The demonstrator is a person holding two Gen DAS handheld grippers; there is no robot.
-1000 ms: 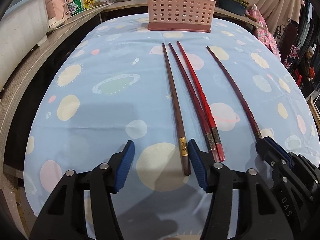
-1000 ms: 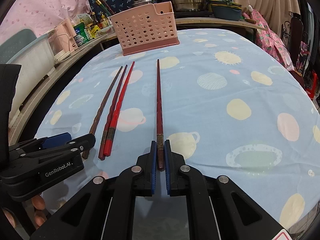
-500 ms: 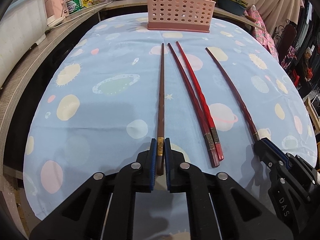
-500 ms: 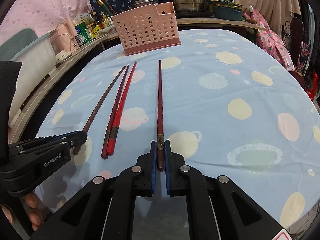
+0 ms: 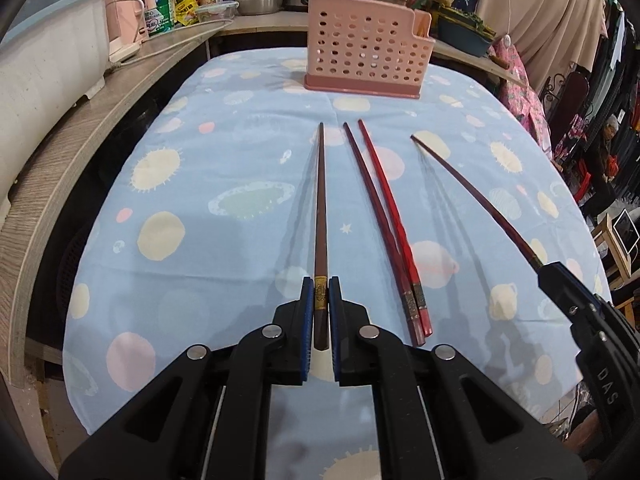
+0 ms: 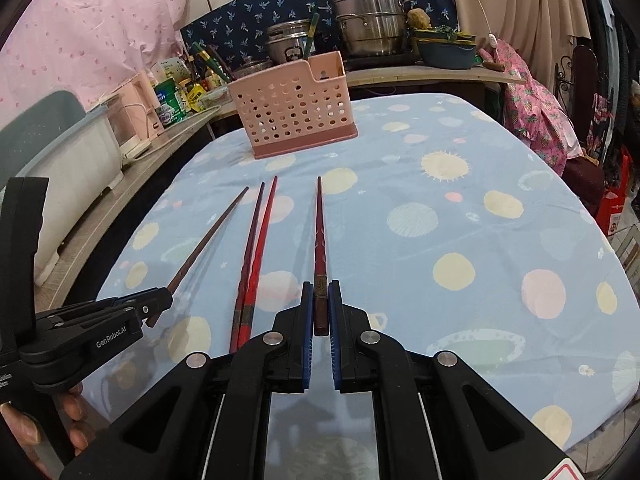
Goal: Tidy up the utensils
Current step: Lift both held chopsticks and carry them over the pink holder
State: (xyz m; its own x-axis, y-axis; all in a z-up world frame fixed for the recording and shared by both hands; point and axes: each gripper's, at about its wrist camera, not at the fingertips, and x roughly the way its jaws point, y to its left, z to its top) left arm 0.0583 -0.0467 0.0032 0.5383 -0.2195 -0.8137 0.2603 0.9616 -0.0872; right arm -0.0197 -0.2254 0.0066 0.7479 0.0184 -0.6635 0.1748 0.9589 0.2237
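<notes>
Left gripper [image 5: 320, 312] clamped on brown chopstick [image 5: 321, 216]; right gripper [image 6: 320, 312] clamped on dark red chopstick [image 6: 319, 236]. Both raised off tablecloth [image 5: 224, 152]. Red pair [image 5: 384, 216] lies between. Pink basket [image 5: 362, 46] well ahead, nothing visibly stowed; all four remain.

Your left gripper [image 5: 319, 300] has black arms with blue pads [image 5: 307, 304], and between them sits a dark brown chopstick [image 5: 320, 208] with a gold band. At two o'clock from it lies a pair of red chopsticks [image 5: 390, 220], one bright, one darker, both with grey patterned bands. Your right gripper [image 6: 319, 304], black and blue too, grips a deep red chopstick [image 6: 319, 232]. The tablecloth [image 5: 200, 168] is pale blue with cream, pink and mint planets. At twelve o'clock stands a pink perforated utensil basket [image 5: 366, 46].
</notes>
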